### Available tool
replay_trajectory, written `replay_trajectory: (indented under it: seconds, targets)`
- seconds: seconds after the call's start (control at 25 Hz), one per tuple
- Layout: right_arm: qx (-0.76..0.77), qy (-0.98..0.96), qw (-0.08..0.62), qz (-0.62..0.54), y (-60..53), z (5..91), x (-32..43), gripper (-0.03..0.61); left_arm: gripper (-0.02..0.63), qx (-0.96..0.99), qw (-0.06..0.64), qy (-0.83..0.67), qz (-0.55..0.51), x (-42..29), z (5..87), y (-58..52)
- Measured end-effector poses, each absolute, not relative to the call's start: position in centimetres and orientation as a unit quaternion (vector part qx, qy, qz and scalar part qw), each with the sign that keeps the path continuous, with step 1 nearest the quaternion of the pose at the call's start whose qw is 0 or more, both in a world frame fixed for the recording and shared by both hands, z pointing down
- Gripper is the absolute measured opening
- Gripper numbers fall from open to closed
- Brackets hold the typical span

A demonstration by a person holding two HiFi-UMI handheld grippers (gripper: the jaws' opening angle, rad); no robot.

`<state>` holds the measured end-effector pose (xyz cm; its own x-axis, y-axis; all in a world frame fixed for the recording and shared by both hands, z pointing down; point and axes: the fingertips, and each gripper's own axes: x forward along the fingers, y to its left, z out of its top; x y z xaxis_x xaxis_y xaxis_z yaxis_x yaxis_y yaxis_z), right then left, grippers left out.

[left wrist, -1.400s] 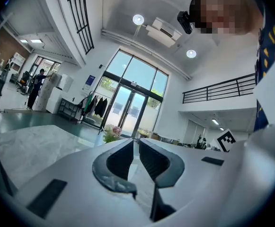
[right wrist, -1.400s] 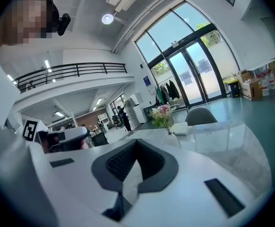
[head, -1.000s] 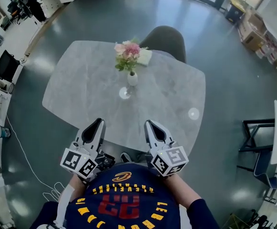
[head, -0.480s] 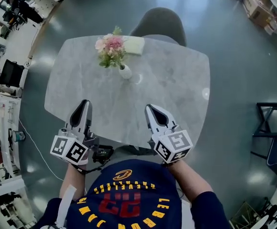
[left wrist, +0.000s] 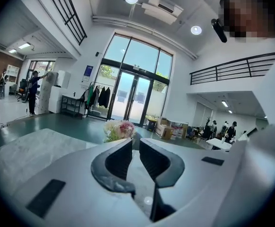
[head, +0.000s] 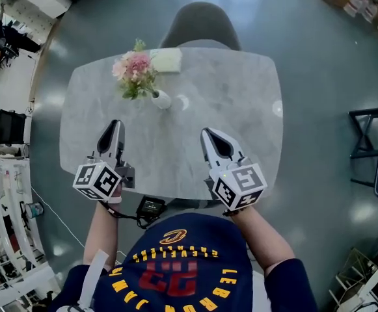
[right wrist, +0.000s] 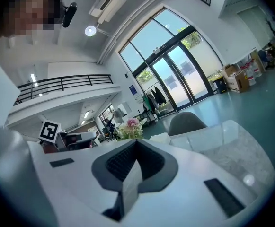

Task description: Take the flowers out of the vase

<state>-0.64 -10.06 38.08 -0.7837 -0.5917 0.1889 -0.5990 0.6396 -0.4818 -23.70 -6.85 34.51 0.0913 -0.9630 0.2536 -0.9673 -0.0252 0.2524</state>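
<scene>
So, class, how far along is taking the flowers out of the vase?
Done: nothing yet; the flowers stand in the white vase on the table. In hand: nothing held; the left gripper and right gripper hover over its near edge, shut and empty. Left: reach the vase, open, grip the stems, lift them out.

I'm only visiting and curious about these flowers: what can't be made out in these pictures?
- The vase: hidden behind the left gripper in the left gripper view; only the flowers show.
- The vase again: hidden behind the right gripper in the right gripper view.
- A pale object beyond the flowers: too small in the head view to identify.
</scene>
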Motion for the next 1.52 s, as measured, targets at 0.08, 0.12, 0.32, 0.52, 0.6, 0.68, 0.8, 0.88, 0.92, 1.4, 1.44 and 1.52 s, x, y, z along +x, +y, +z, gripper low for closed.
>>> replay_trajectory:
  seconds: [0.08,0.12,0.32,0.52,0.6,0.68,0.8,0.88,0.92,1.4,1.44,1.52]
  targets:
    - [0.344,-0.899,0.012,0.272,-10.3,38.4,-0.3,0.003,0.043,0.722,0.186,-0.667,0.016,-23.9,35.8,-8.2]
    - [0.350,-0.896,0.014,0.274,-10.3,38.5,-0.2,0.003,0.043,0.724,0.187,-0.664,0.019,-23.9,36.5,-8.9]
    - [0.364,-0.888,0.021,0.280,-10.3,39.1,0.1,0.003,0.076,0.732,0.195,-0.652,0.033,-23.8,39.0,-11.4]
    - [0.364,-0.887,0.019,0.285,-10.7,39.6,-0.6,0.003,0.114,0.737,0.212,-0.639,0.062,-23.1,42.0,-13.0]
    - [0.365,-0.885,0.019,0.288,-11.0,40.1,-0.9,0.003,0.115,0.736,0.222,-0.636,0.074,-22.9,43.7,-13.4]
    - [0.367,-0.884,0.020,0.290,-11.2,40.6,-1.1,0.003,0.115,0.734,0.228,-0.635,0.081,-22.9,44.9,-13.6]
    - [0.368,-0.882,0.024,0.294,-11.2,41.0,-1.1,0.003,0.115,0.731,0.227,-0.638,0.089,-23.0,46.0,-14.1]
    - [0.369,-0.880,0.027,0.297,-11.3,41.5,-1.0,0.003,0.118,0.730,0.223,-0.638,0.100,-23.0,47.1,-14.7]
    - [0.370,-0.879,0.030,0.299,-11.3,41.8,-0.9,0.003,0.123,0.731,0.221,-0.638,0.103,-23.0,47.7,-15.0]
    - [0.386,-0.867,0.048,0.311,-11.1,42.9,0.4,0.003,0.143,0.734,0.207,-0.642,0.085,-23.2,49.7,-18.6]
    - [0.387,-0.866,0.049,0.313,-11.2,43.1,0.5,0.003,0.152,0.733,0.212,-0.641,0.086,-23.2,50.2,-19.0]
    - [0.386,-0.865,0.050,0.316,-11.4,43.5,0.7,0.003,0.166,0.728,0.218,-0.644,0.083,-23.4,50.7,-19.9]
